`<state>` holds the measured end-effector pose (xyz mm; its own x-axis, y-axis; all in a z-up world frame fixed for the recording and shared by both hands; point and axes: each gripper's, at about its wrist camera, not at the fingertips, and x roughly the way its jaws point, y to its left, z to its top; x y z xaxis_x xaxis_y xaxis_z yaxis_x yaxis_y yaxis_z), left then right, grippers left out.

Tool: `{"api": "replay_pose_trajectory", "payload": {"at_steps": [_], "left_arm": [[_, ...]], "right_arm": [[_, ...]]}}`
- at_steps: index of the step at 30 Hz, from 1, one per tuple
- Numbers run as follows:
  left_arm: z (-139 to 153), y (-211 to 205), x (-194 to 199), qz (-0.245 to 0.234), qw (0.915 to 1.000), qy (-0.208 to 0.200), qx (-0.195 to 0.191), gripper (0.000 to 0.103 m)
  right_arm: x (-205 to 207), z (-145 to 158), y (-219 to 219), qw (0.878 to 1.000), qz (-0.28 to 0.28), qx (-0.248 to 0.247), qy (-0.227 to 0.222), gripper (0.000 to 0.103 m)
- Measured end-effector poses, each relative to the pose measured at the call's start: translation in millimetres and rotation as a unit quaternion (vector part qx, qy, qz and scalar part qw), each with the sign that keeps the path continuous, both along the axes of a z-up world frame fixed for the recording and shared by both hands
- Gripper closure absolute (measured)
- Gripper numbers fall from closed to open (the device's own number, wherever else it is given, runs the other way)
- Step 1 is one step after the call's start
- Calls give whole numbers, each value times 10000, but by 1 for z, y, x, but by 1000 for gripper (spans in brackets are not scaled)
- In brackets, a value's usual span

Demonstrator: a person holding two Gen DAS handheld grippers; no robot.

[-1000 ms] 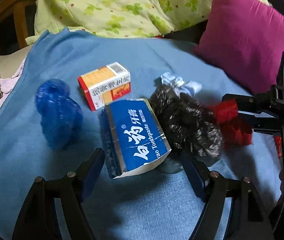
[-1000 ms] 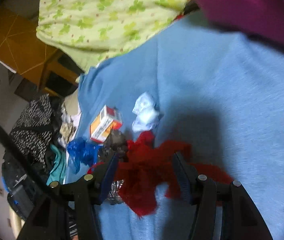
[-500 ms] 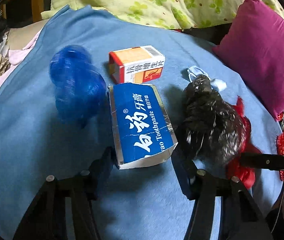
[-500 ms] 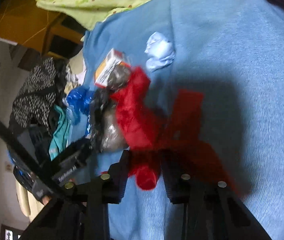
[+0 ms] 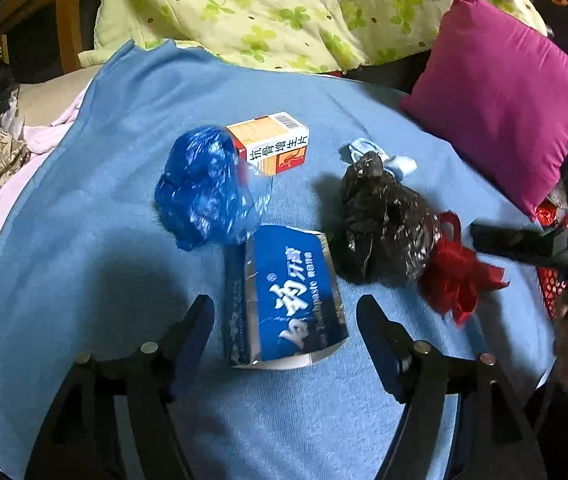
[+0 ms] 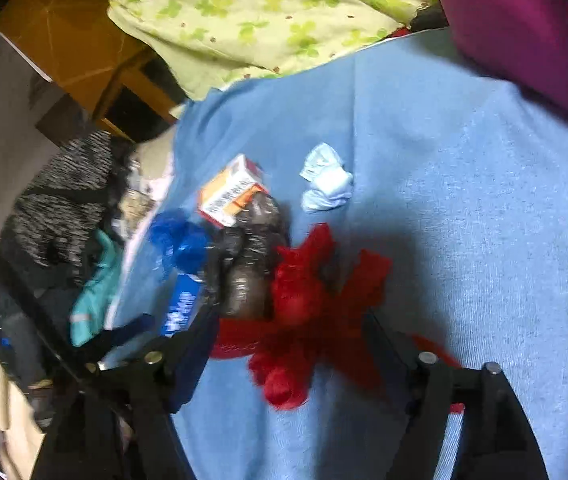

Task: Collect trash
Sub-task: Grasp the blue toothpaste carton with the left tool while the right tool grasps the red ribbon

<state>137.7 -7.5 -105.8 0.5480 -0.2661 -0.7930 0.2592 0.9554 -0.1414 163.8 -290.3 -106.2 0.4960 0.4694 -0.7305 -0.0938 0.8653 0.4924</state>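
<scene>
Trash lies on a blue blanket (image 5: 83, 248). A blue toothpaste box (image 5: 284, 300) lies between the fingers of my open left gripper (image 5: 284, 320), untouched as far as I can see. Beyond it are a crumpled blue plastic bag (image 5: 203, 192), an orange and white medicine box (image 5: 271, 144), a black plastic bag (image 5: 384, 232), a white tissue wad (image 5: 400, 164) and a red plastic bag (image 5: 456, 280). My right gripper (image 6: 288, 332) is open around the red bag (image 6: 316, 292), its jaws wide on either side; the black bag (image 6: 251, 264) lies just left of it.
A magenta cushion (image 5: 516, 92) sits at the blanket's right back. A green floral quilt (image 5: 284, 8) lies behind. Clothes (image 6: 63, 200) are piled off the blanket's left edge. A red mesh item (image 5: 552, 280) hangs by the right hand.
My right gripper was shut on the red bag half a second ago and now stands open around it. My left gripper drew back slightly; the toothpaste box still lies between its fingers.
</scene>
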Motion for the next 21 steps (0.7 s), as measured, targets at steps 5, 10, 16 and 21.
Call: {"api": "replay_pose_trajectory", "payload": {"at_steps": [5,10,16,21], "left_arm": [[-16,-13,14,15,9996,150,233,29],[-32,-9,25,212,9988,411,155,38],[-24,2,21,418,9989,186,105,46],[1,6,-3,527,9983,-234,101,46]], "right_arm": [[12,-27,19,9979,127,-286,568,54],[8,-27,35,9957,396,-705,449,69],[-9,-15,18,9973,254,-656,200,75],[-30,13,8,9985,35,-457,-302,75]]}}
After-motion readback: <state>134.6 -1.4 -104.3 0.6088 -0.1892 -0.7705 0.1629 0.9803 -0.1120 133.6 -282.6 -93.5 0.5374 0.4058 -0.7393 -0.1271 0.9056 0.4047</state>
